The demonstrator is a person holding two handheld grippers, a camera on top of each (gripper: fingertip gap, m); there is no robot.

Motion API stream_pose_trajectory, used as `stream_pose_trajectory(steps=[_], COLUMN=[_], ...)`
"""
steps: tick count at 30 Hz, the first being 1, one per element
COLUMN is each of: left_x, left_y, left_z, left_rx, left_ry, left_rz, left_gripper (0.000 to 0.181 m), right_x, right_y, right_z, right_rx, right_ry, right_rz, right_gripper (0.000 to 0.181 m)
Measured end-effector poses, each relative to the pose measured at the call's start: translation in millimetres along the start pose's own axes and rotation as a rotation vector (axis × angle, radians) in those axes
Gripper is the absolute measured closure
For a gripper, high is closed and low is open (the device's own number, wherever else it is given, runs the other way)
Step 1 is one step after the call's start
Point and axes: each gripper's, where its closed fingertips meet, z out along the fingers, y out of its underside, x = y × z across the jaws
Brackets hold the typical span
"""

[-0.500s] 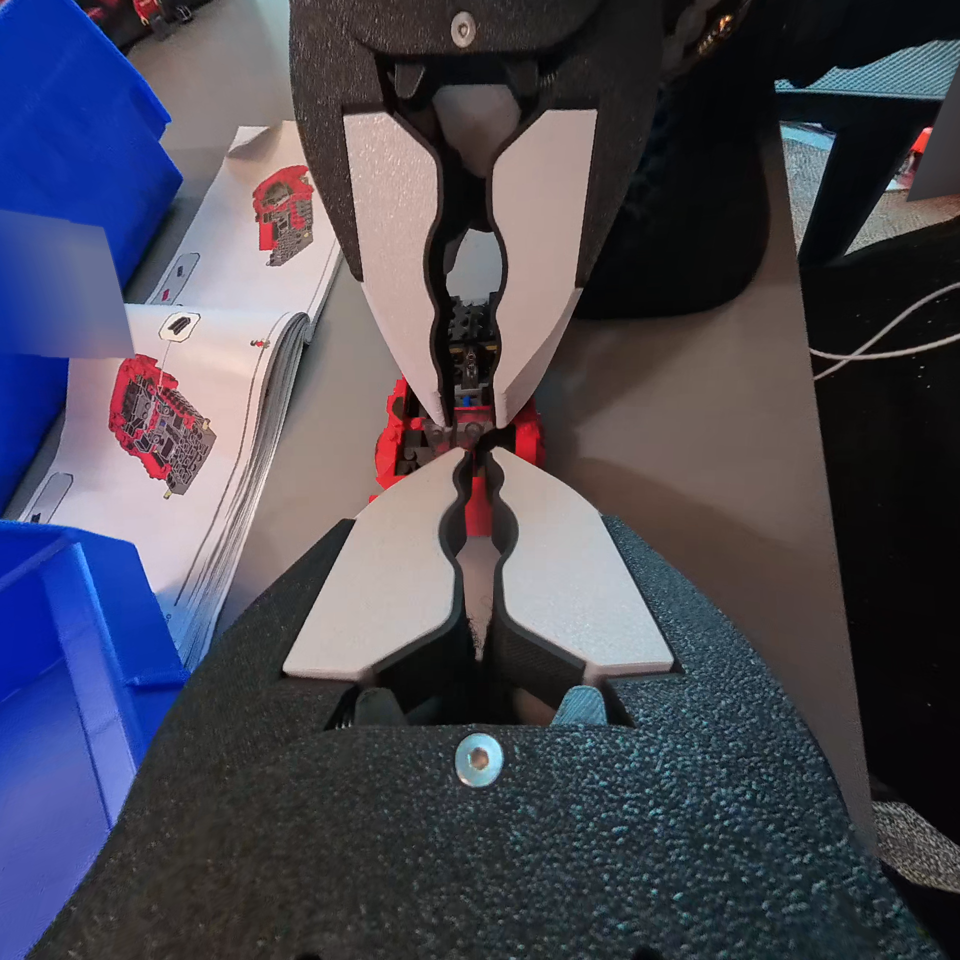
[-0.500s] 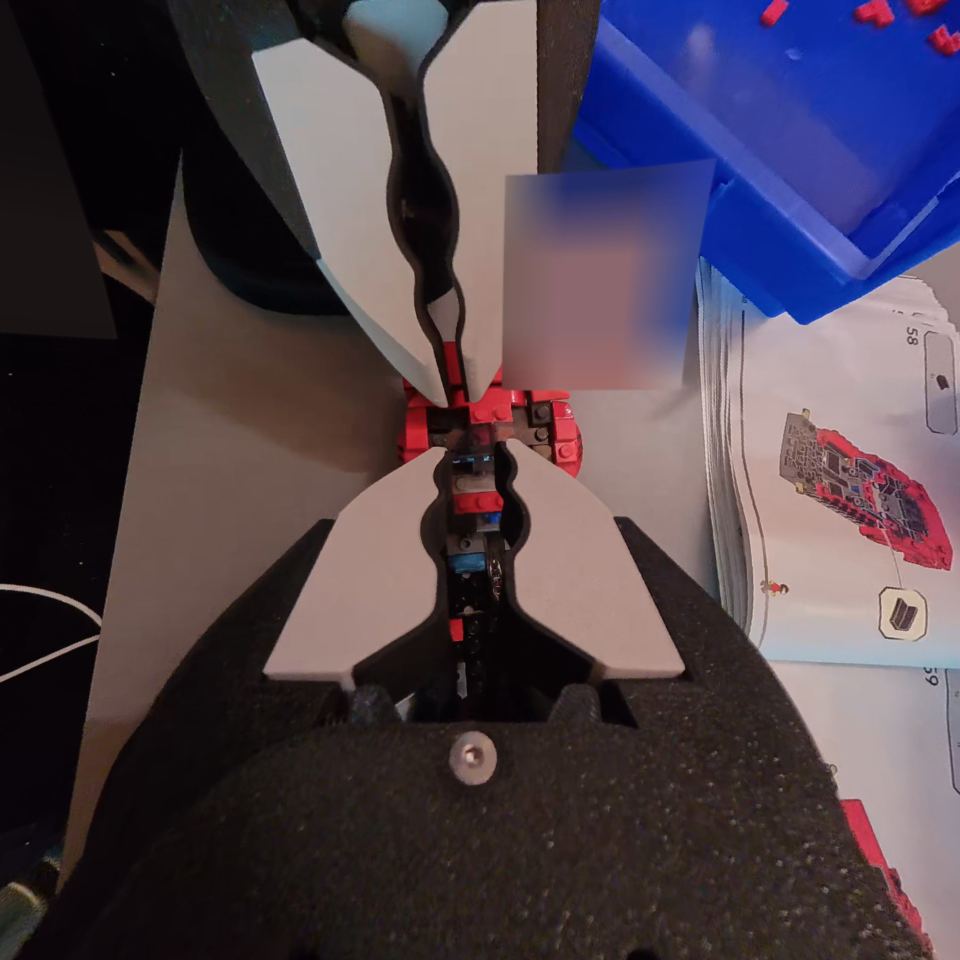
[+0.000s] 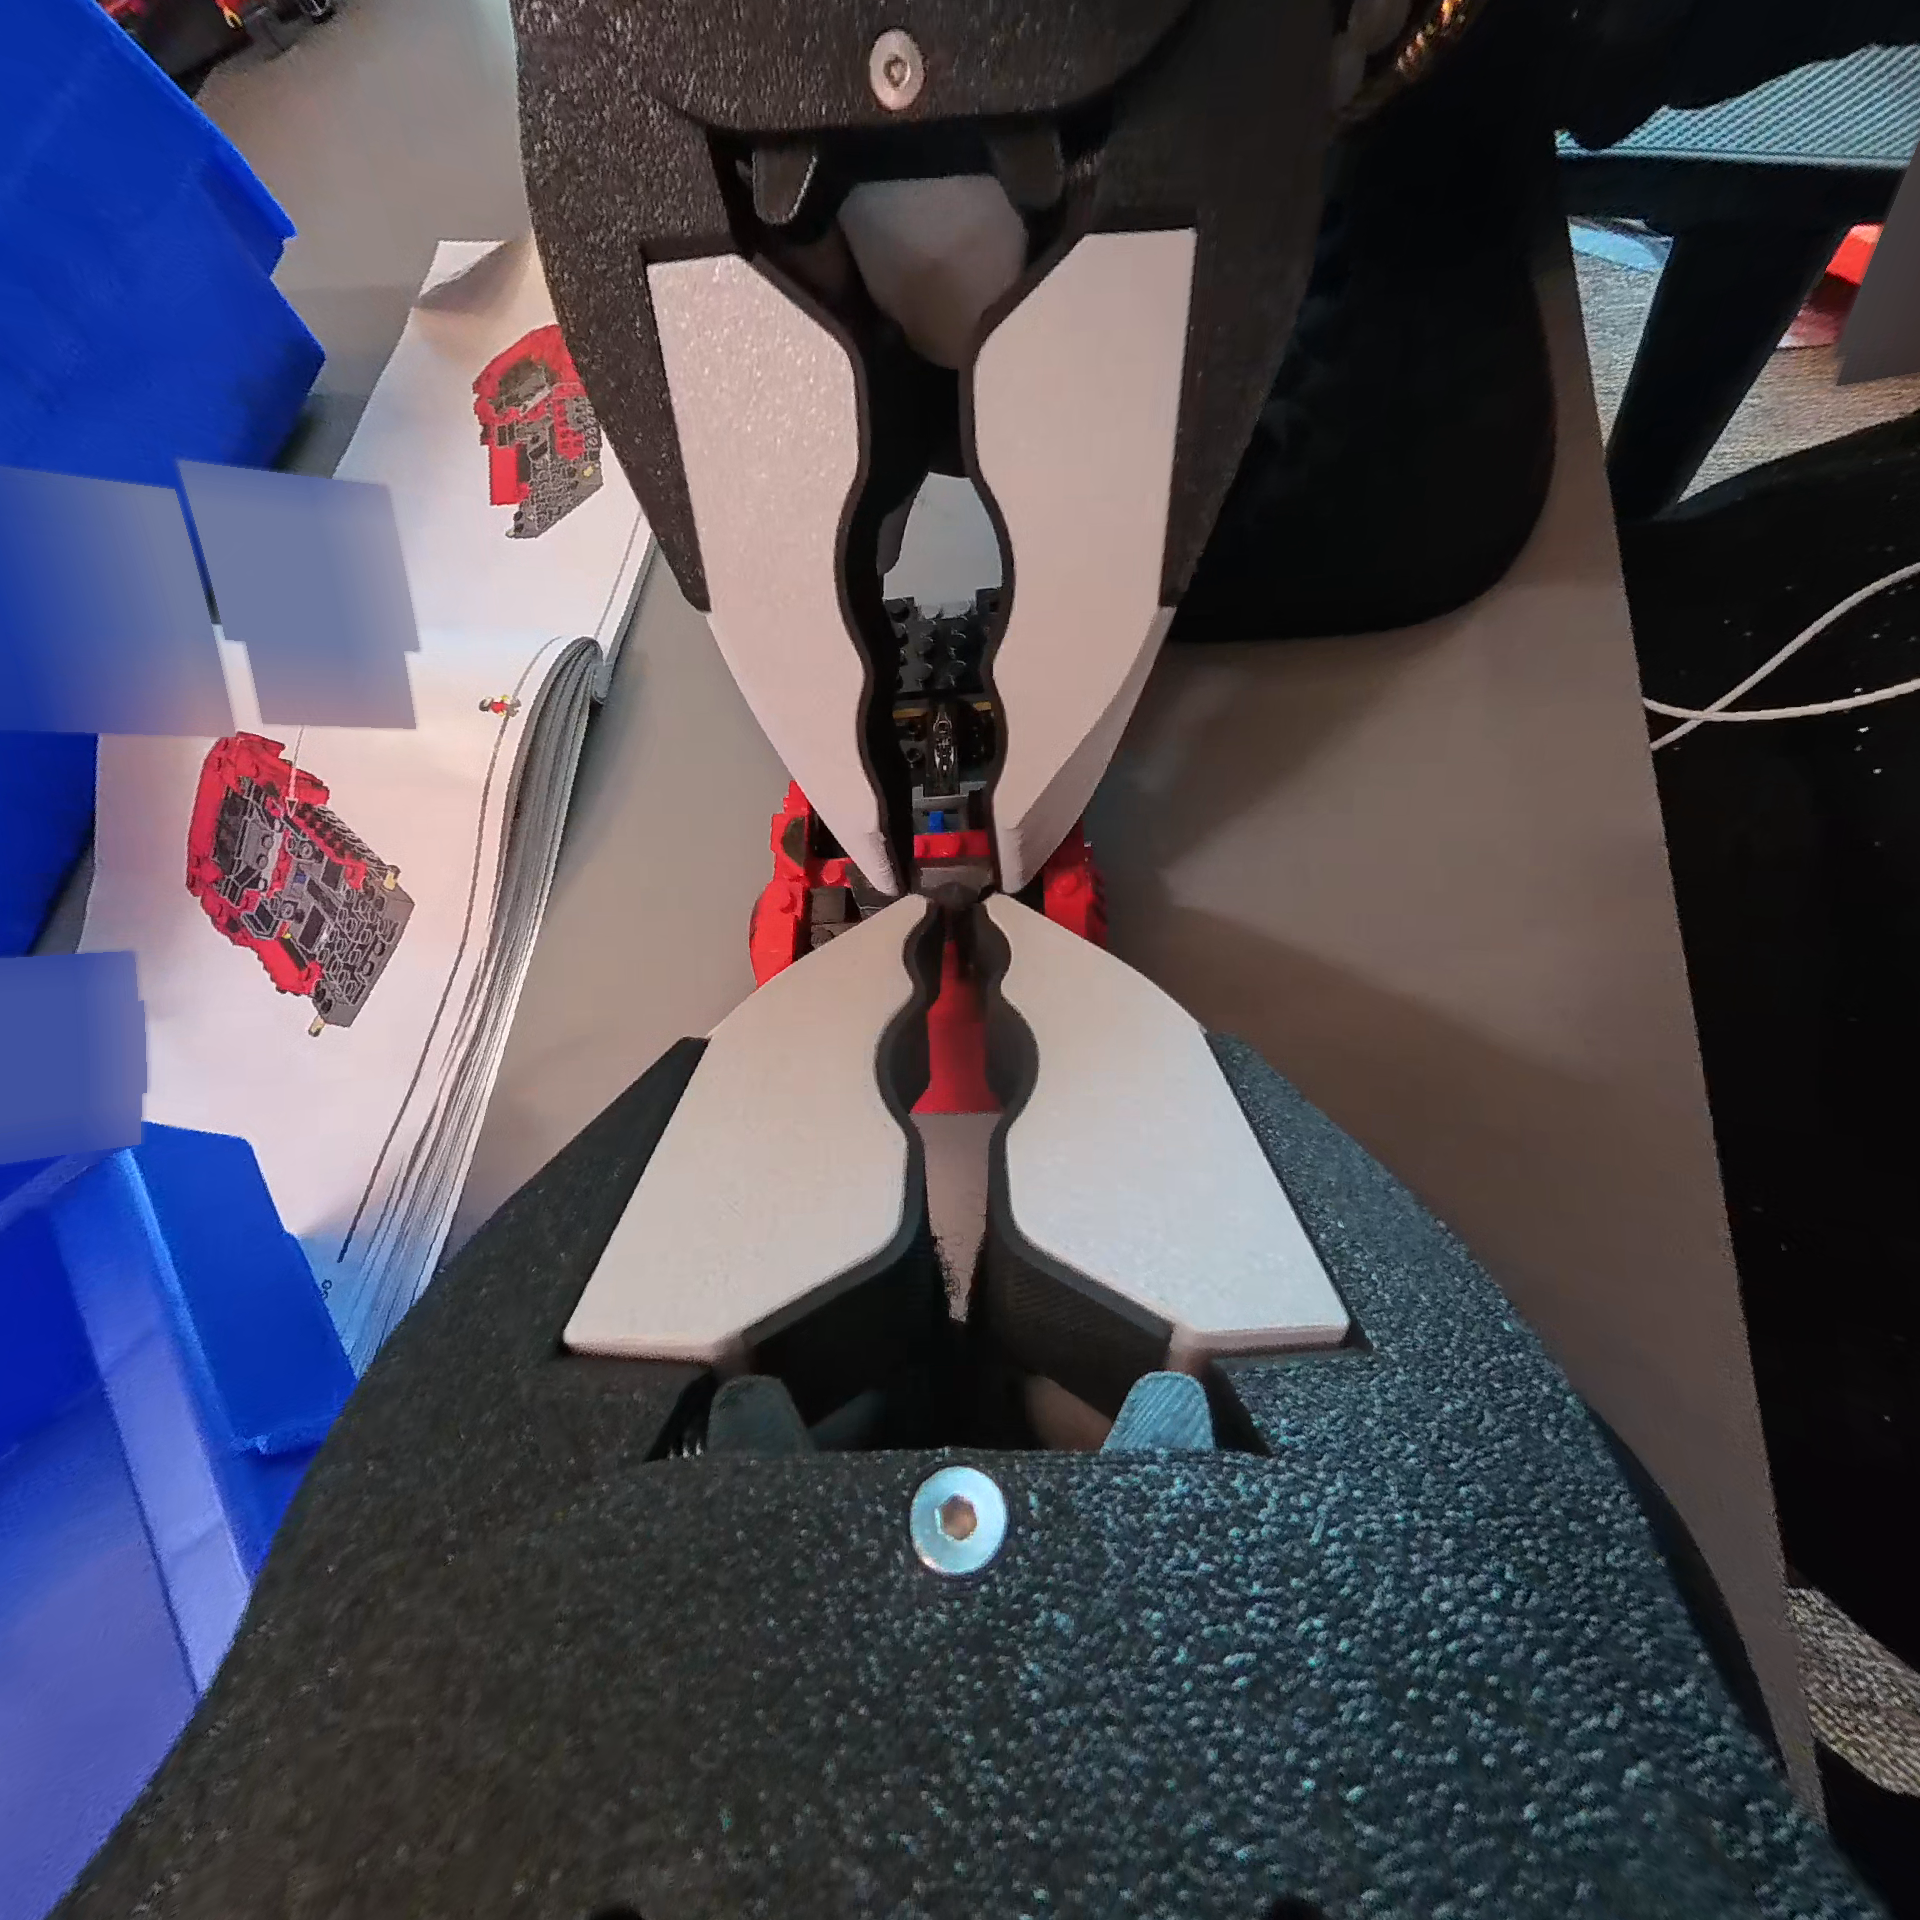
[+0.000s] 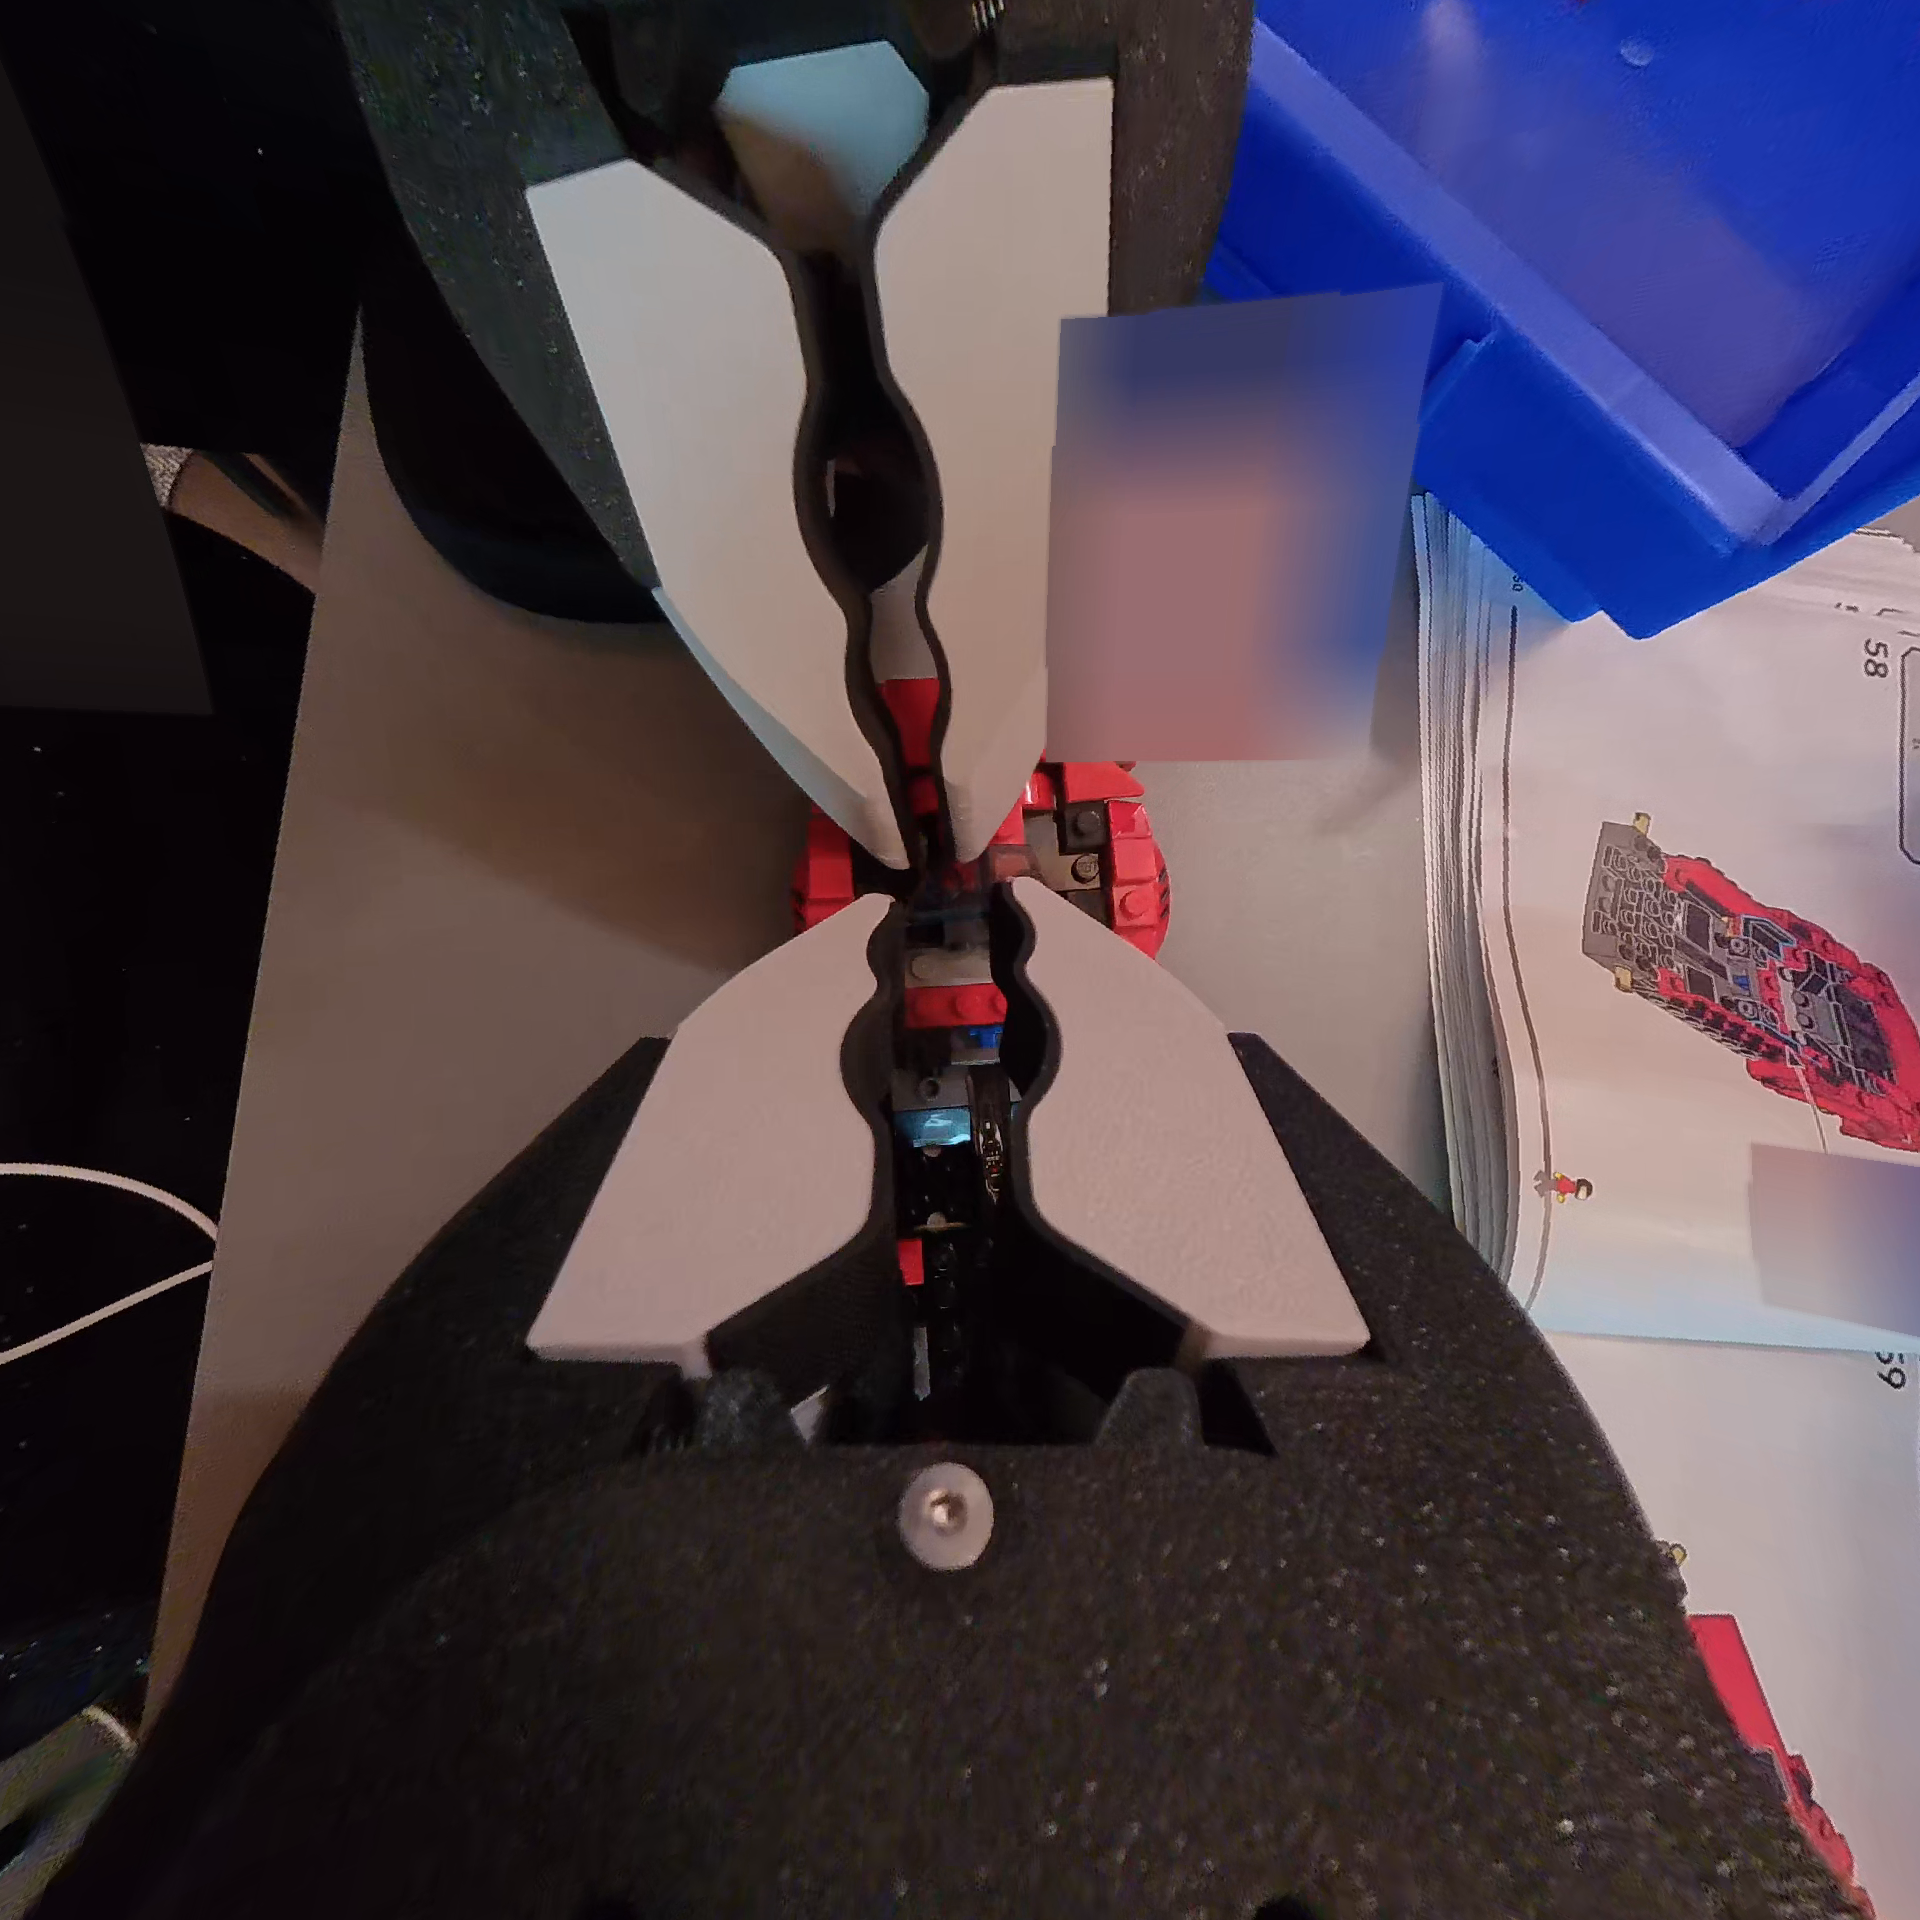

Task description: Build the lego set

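A red, black and grey lego car model (image 3: 1070, 894) stands on the grey table (image 3: 1351, 935), mostly hidden under both grippers. My left gripper (image 3: 954, 906) is nearly shut, its tips pinching a small dark piece at the model's top. My right gripper (image 3: 948, 857) faces it tip to tip from the far side. In the right wrist view my right gripper (image 4: 945, 899) has its jaws narrowly apart, closed against the model's (image 4: 1132, 883) middle section, with bricks showing between the fingers. The left gripper (image 4: 933, 854) comes in from above with only a slit between its fingers.
An open instruction booklet (image 3: 312, 1039) lies left of the model, also in the right wrist view (image 4: 1662, 1039). Blue bins (image 3: 125, 260) (image 3: 156, 1403) (image 4: 1662, 260) flank it. A black object (image 3: 1403, 468) sits behind. A white cable (image 3: 1766, 686) runs past the table's edge. Left and right tips are no more than a few centimetres apart.
The two grippers have drawn closer together, so their tips almost meet over the model. The model has stayed in place.
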Motion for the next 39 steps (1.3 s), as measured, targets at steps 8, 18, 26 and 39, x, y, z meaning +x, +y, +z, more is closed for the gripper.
stream_pose_trajectory(steps=[8, 18, 26, 39], left_x=[-1.7, -4.2, -4.1, -4.8], left_y=[1.4, 5.8, 5.6, 5.5], left_z=[1.6, 2.8, 2.9, 2.4], left_rx=[0.000, -0.024, -0.023, -0.019], left_ry=[0.010, -0.002, -0.004, -0.014], left_rz=[-0.020, -0.036, -0.032, -0.029], left_gripper=[0.177, 0.177, 0.177, 0.177], right_x=[0.1, 0.5, 1.6, -2.4], right_y=[-0.4, -0.6, -0.5, -0.8], right_z=[0.1, 0.3, 0.6, -3.8], right_rx=[-0.017, -0.027, -0.032, 0.016], right_ry=[-0.012, -0.006, 0.001, -0.059], right_rz=[0.011, 0.014, 0.004, 0.046], right_gripper=[0.166, 0.165, 0.164, 0.176])
